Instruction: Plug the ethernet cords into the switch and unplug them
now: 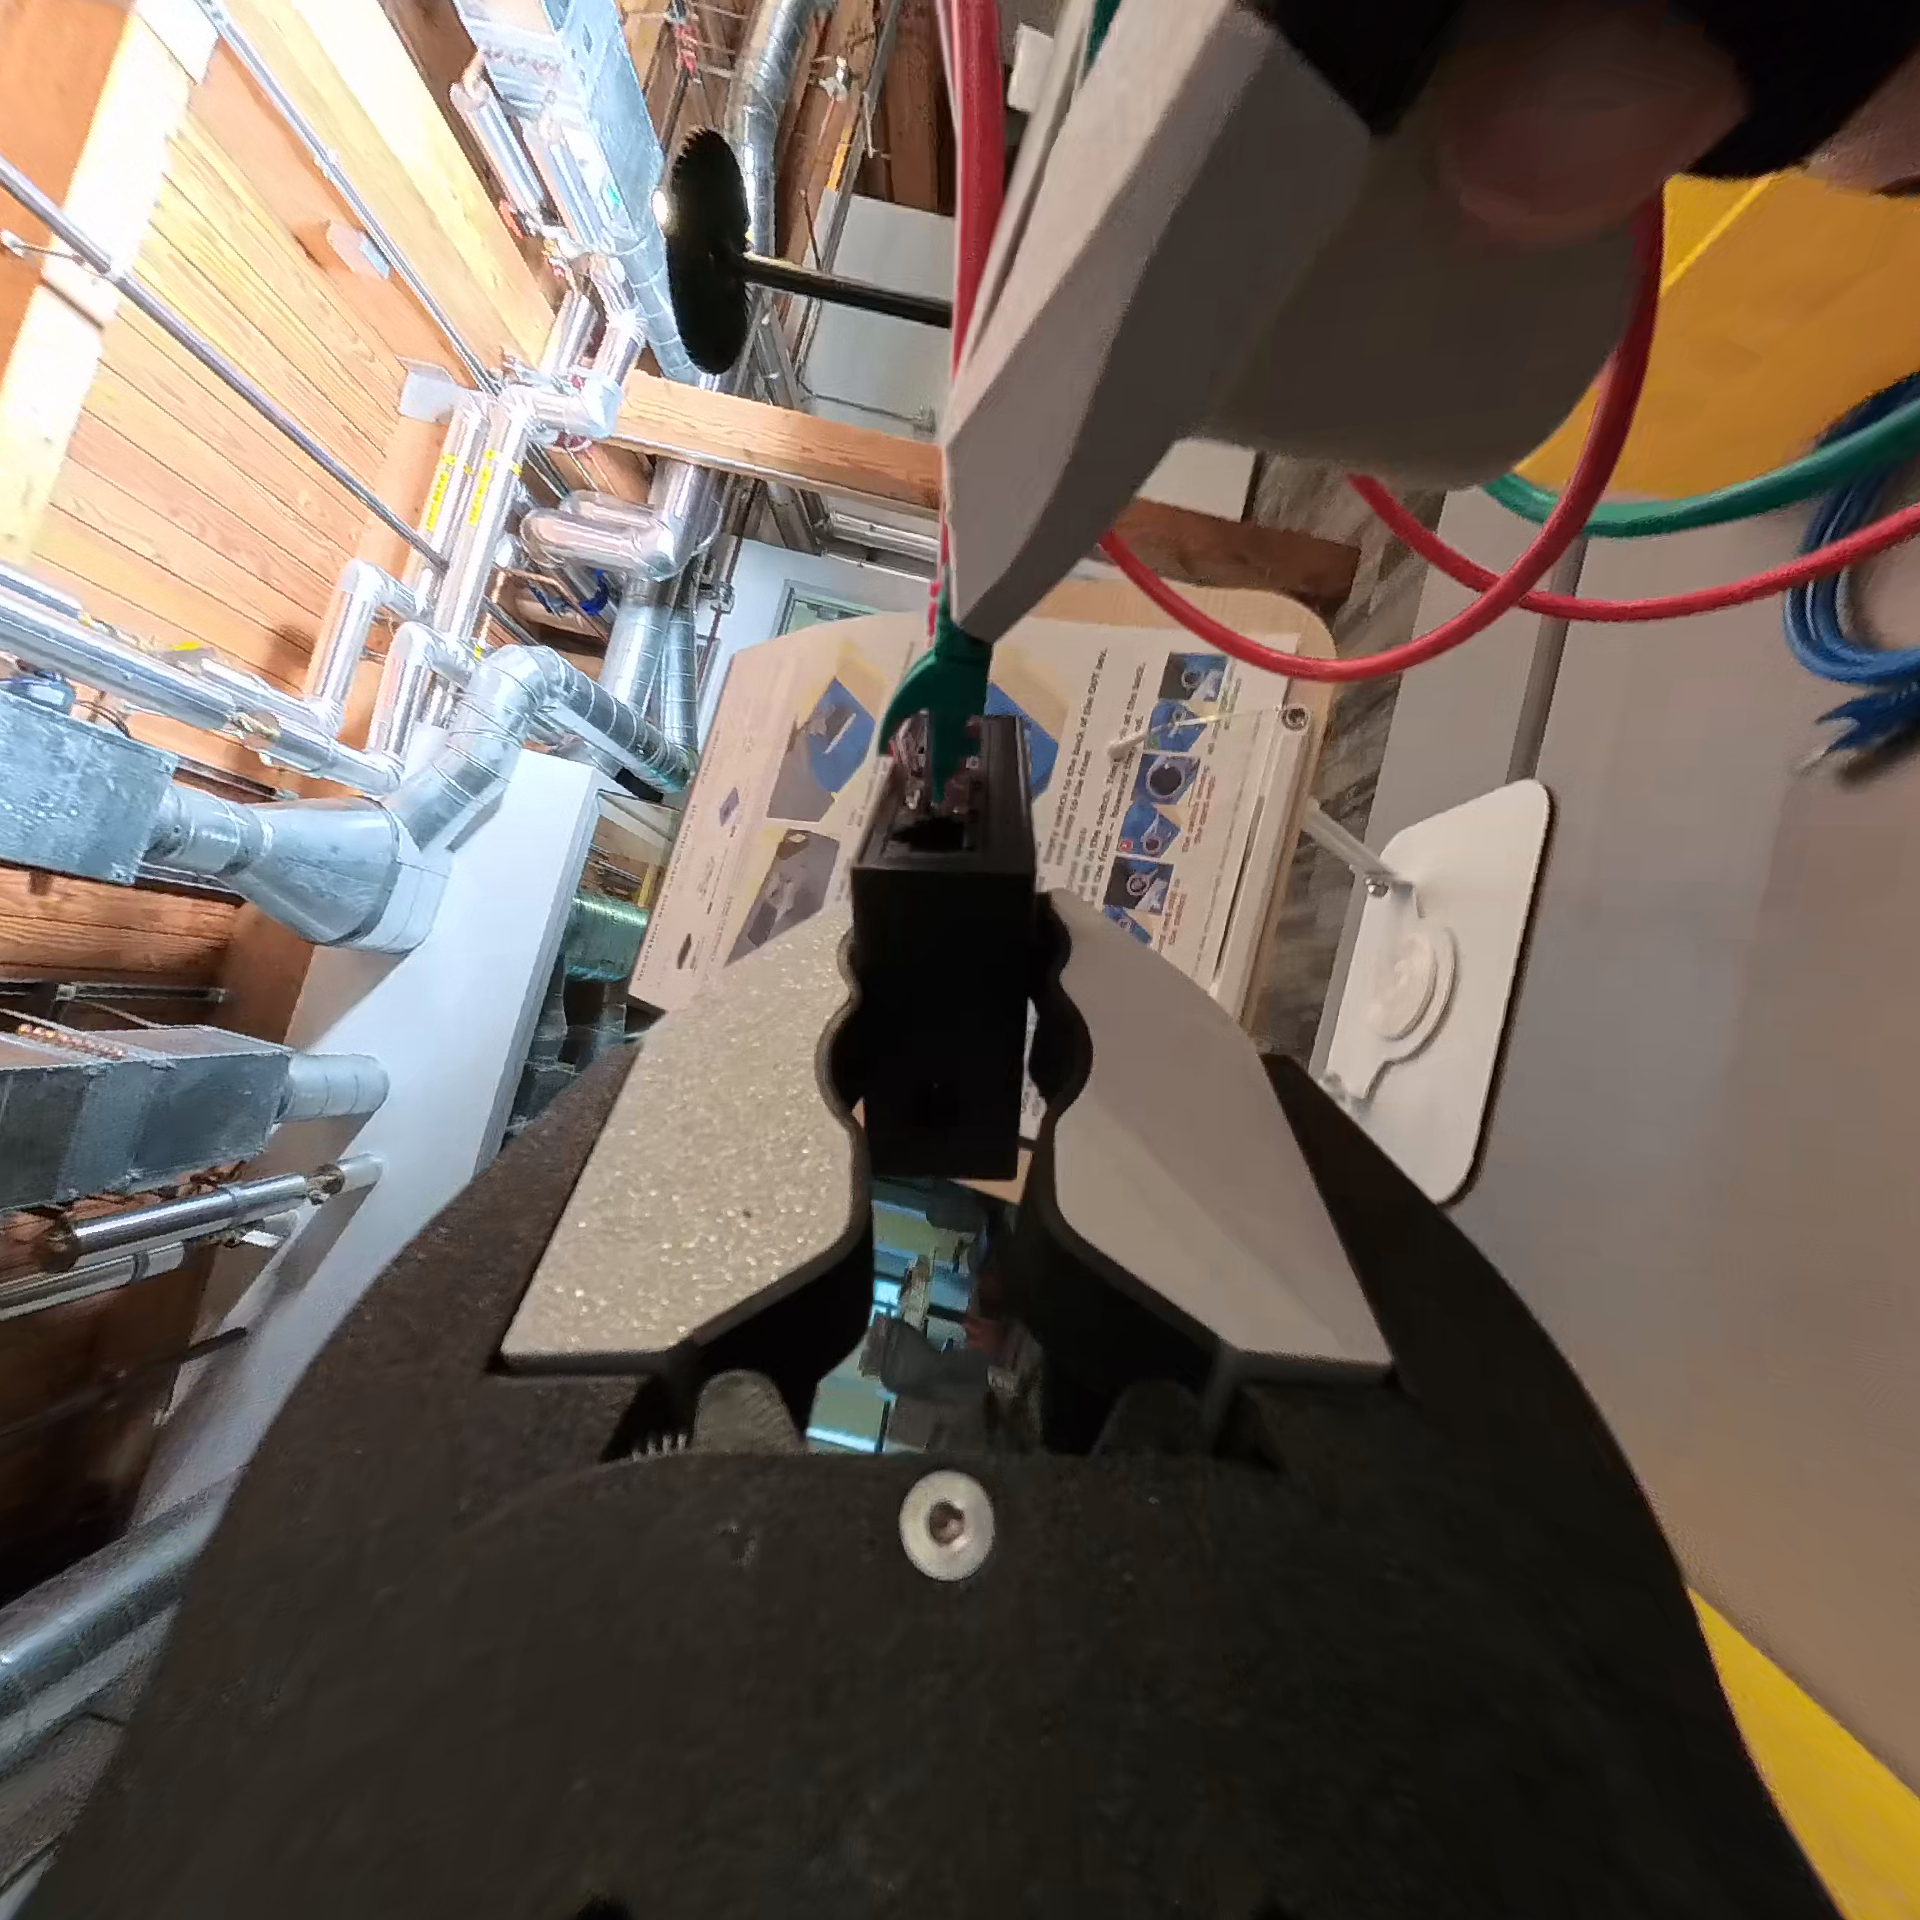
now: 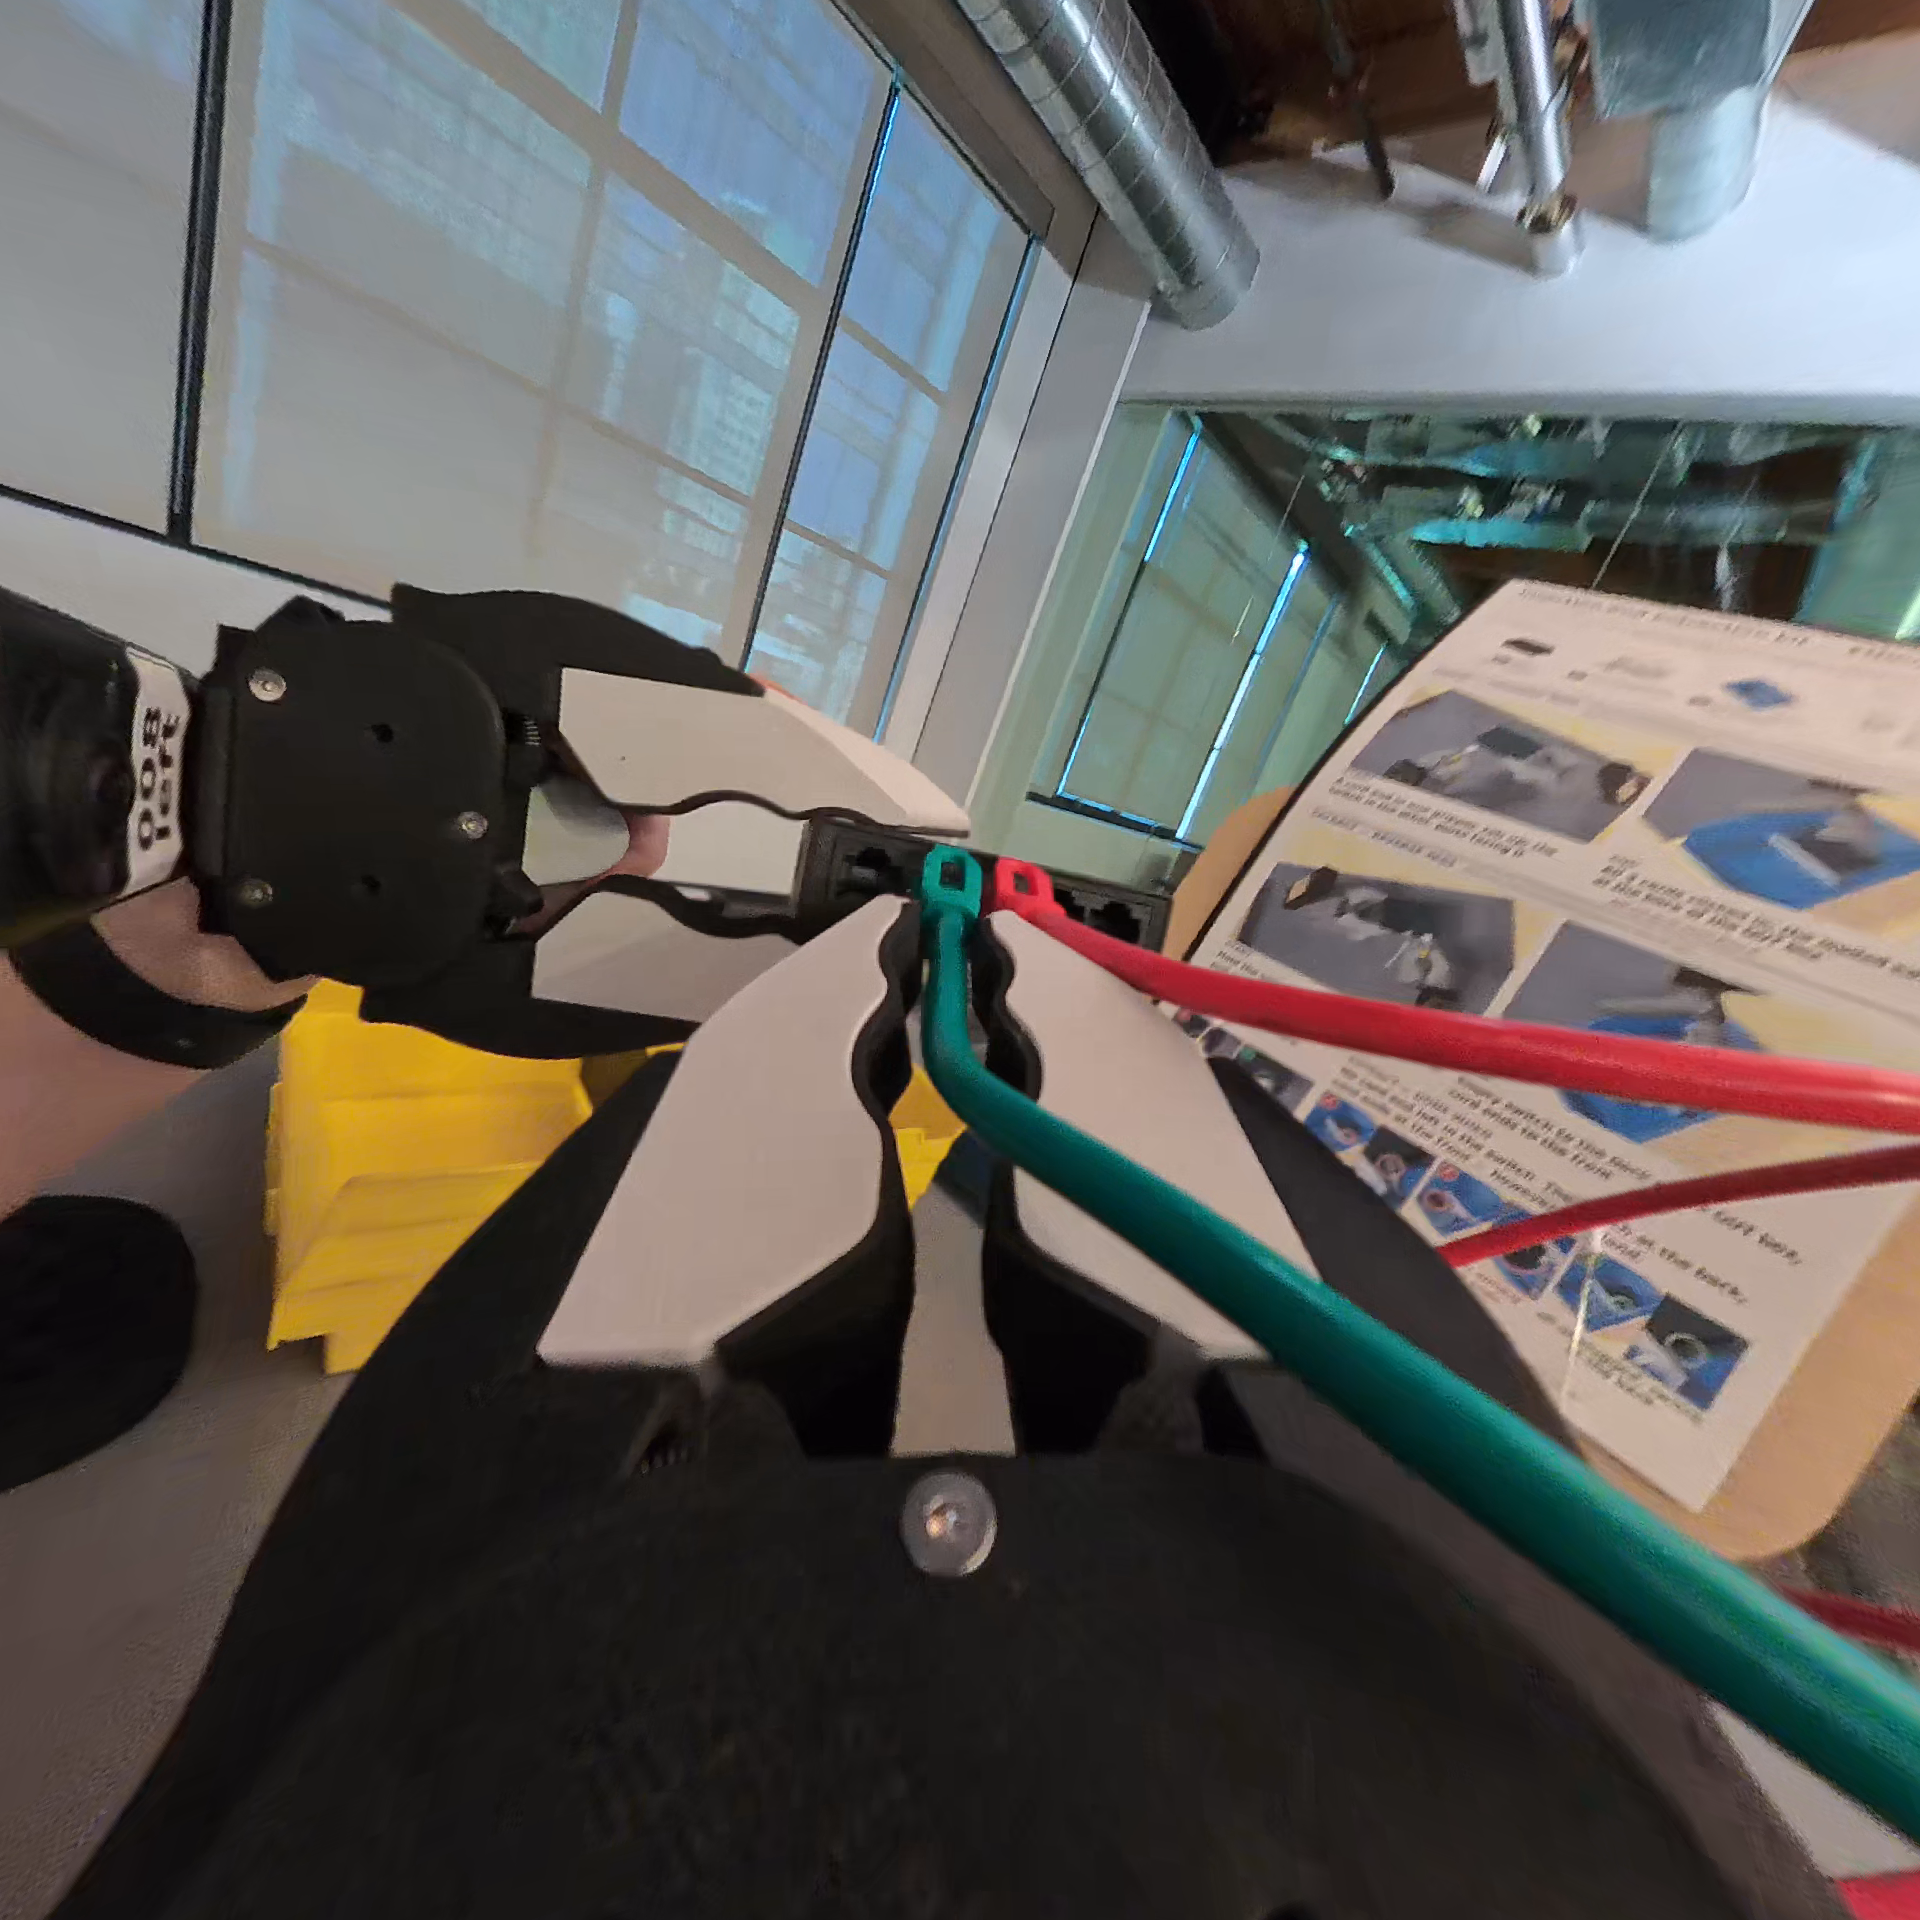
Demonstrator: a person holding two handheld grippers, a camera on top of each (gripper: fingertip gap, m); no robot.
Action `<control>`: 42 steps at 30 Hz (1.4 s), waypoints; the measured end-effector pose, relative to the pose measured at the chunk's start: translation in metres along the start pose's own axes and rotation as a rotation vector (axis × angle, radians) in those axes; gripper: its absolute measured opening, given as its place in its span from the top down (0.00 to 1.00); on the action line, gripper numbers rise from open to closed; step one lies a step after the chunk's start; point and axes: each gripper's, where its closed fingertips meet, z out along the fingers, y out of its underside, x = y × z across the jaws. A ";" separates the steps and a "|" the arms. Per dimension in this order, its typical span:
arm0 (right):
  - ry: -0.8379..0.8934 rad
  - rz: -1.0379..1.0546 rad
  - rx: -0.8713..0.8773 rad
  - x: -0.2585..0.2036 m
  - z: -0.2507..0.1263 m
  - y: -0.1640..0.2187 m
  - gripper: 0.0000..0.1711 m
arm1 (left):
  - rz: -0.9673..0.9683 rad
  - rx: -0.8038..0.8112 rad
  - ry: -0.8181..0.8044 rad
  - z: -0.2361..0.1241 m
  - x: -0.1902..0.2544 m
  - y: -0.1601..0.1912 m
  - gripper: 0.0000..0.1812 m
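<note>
Behind the grey table [image 2: 156, 1558], large windows [image 2: 520, 312] and a printed instruction sheet [image 2: 1610, 935]. Left gripper [image 1: 940, 935], wearing a white label, clamps the black switch [image 1: 940, 997]. Right gripper [image 2: 948, 966] pinches the green cord [image 2: 1247, 1278] beside the plugged red cord [image 2: 1455, 1039].

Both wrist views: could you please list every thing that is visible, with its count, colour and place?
network switch: one, black, clamped in the left claw, held above the table
green ethernet cord: one, plug at a switch port, pinched near the plug
red ethernet cord: one, plug in the port beside the green one
blue cable: one bundle, on the grey table, far side in the left view
instruction sheet: one, printed, on a wooden board behind the switch
yellow bin: one, on the table under the left claw
white plate: one, on the table
left claw: one, grey fingers, shut on the switch
right claw: one, grey fingers, shut on the green cord
</note>
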 end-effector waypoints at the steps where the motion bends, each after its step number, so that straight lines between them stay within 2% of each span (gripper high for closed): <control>1: 0.011 -0.013 0.016 0.001 -0.001 -0.003 0.94 | -0.011 0.012 -0.014 0.000 -0.002 -0.002 0.85; 7: 0.059 -0.075 0.053 0.006 -0.006 -0.010 0.94 | -0.106 0.026 -0.004 0.002 -0.002 -0.009 0.79; 13: 0.054 -0.048 0.030 0.009 -0.005 -0.006 0.94 | -0.094 0.020 -0.001 0.003 0.000 -0.006 0.77; 19: 0.083 -0.019 0.013 0.026 -0.008 -0.004 0.94 | -0.188 -0.011 0.063 0.001 0.000 0.005 0.69; 23: 0.095 -0.021 -0.002 0.031 -0.008 -0.001 0.94 | -0.503 0.003 0.184 -0.011 -0.012 0.017 0.64; 24: 0.101 -0.027 -0.004 0.033 -0.008 0.000 0.94 | -0.625 0.004 0.233 -0.015 -0.015 0.020 0.63; 26: 0.114 -0.043 -0.004 0.035 -0.009 0.000 0.94 | -0.928 0.044 0.343 -0.021 -0.022 0.018 0.54; 28: 0.130 -0.081 -0.011 0.036 -0.009 0.000 0.94 | -1.222 0.148 0.449 -0.023 -0.031 0.005 0.55; 30: 0.151 -0.136 -0.015 0.036 -0.010 0.000 0.95 | -1.403 0.189 0.504 -0.018 -0.034 -0.002 0.56; 35: 0.178 -0.265 -0.025 0.030 -0.009 -0.003 0.95 | -1.577 0.060 0.544 0.002 -0.006 -0.003 0.50; 37: 0.182 -0.309 -0.031 0.027 -0.008 -0.003 0.95 | -1.636 0.081 0.560 0.006 -0.003 -0.007 0.49; 42: 0.177 -0.419 -0.044 0.017 -0.005 0.000 0.95 | -1.694 0.119 0.658 0.008 0.008 -0.020 0.57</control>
